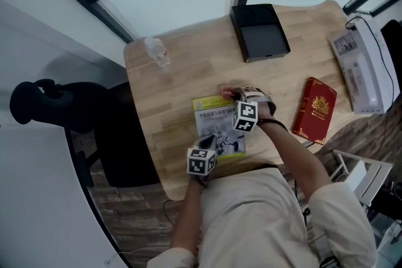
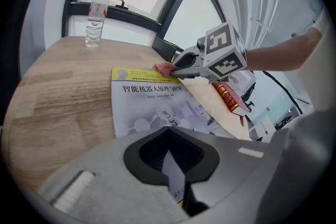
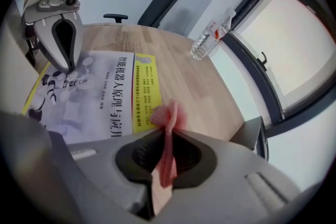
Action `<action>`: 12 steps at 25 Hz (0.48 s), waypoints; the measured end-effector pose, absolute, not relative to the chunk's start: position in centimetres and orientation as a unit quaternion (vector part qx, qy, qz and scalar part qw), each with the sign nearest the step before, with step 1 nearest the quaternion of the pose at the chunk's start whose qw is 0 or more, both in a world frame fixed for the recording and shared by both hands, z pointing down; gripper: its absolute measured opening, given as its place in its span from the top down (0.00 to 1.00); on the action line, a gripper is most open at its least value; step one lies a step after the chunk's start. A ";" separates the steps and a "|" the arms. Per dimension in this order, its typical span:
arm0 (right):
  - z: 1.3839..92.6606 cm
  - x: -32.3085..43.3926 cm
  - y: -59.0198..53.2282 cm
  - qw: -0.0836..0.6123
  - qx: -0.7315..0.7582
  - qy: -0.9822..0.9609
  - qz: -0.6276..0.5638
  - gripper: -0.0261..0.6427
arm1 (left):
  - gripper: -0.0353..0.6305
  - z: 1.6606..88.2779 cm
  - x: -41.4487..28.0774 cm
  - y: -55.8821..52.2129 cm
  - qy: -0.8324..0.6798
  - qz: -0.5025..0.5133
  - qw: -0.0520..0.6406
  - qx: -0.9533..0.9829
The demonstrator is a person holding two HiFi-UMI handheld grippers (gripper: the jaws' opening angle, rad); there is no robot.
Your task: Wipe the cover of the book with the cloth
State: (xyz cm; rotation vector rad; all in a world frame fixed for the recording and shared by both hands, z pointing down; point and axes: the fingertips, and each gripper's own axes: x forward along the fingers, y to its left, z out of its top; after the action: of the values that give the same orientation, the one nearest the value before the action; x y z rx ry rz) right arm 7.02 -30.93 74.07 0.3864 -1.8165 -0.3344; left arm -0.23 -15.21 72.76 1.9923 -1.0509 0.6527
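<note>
A book (image 1: 215,124) with a grey-white cover and a yellow border lies flat on the wooden table (image 1: 182,66). My left gripper (image 1: 211,147) is at the book's near edge, and in the left gripper view the jaws (image 2: 176,186) are shut on that edge. My right gripper (image 1: 231,96) is shut on a pink cloth (image 3: 167,128). It holds the cloth (image 1: 226,93) against the far yellow border of the book (image 3: 100,92). The left gripper view shows the cloth (image 2: 165,67) at the book's (image 2: 152,107) far corner. My left gripper (image 3: 67,66) also shows in the right gripper view.
A red book (image 1: 316,108) lies to the right. A black box (image 1: 259,31) stands at the table's back, with a clear water bottle (image 1: 157,51) at the back left. A white device (image 1: 361,69) sits at the right edge. A black chair (image 1: 75,107) is left of the table.
</note>
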 end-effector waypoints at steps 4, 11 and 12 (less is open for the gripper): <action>72.9 9.1 -33.4 0.590 0.248 -0.757 -0.131 0.91 | 0.94 72.7 -0.2 -15.3 -0.413 0.257 0.384 0.785; 67.7 6.2 -31.8 0.487 0.250 -0.808 -0.217 0.91 | 0.94 72.7 -0.3 -15.1 -0.413 0.255 0.385 0.785; 68.1 5.8 -30.9 0.489 0.232 -0.808 -0.232 0.91 | 0.94 72.7 -0.3 -15.1 -0.413 0.255 0.385 0.785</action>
State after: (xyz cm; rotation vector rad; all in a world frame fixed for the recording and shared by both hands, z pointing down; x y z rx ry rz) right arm 5.78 -30.88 68.05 0.5634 -1.9633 -0.5632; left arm -0.28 -15.10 72.67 1.9995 -1.0529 0.6488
